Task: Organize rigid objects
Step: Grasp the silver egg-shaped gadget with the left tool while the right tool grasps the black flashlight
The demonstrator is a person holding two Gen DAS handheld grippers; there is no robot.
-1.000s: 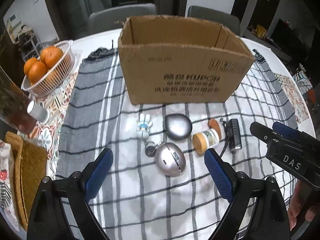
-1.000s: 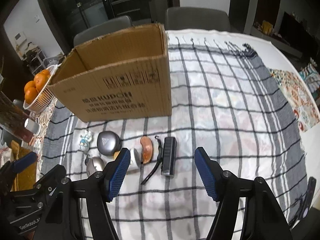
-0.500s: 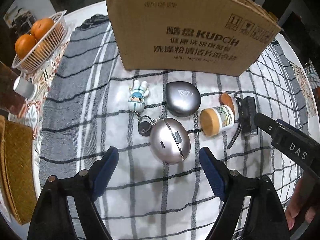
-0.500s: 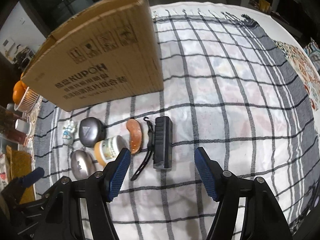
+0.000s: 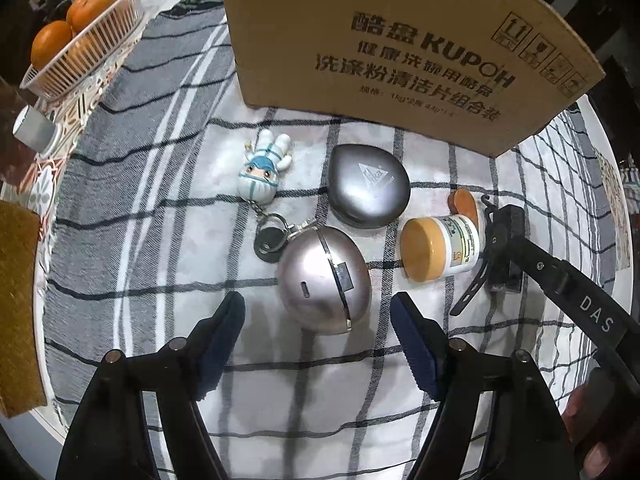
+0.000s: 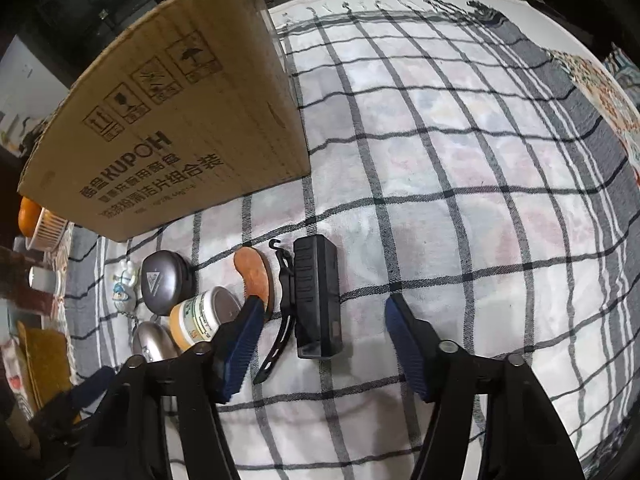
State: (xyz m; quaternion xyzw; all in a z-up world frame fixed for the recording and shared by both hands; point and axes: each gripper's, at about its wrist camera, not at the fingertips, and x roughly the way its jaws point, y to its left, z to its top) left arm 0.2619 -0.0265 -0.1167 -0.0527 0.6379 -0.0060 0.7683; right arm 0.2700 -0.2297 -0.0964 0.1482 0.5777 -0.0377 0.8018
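Your left gripper (image 5: 316, 322) stands wide before the silver case (image 5: 324, 280): smooth, domed, likely slippery; take its flanks. Your right gripper (image 6: 324, 322), wide, straddles the black device (image 6: 318, 296): rigid, flat-sided.

We see a white cloth (image 6: 460, 208) checked in black and grey ahead of our blue-padded right claw (image 6: 322, 344). Beyond our left claw (image 5: 316, 322) lie a silver egg-shaped case (image 5: 324, 278), a tan-lidded white jar (image 5: 438, 250) and a brown box (image 5: 400, 52) printed in black.

Overhead light was bright on checked cloth (image 6: 460, 168); room behind stayed dim. Glare sat on silver case (image 5: 324, 280). Soft shadows fell beneath objects. Fisheye bent edges strongly; cardboard box (image 5: 400, 52) print slightly blurred.
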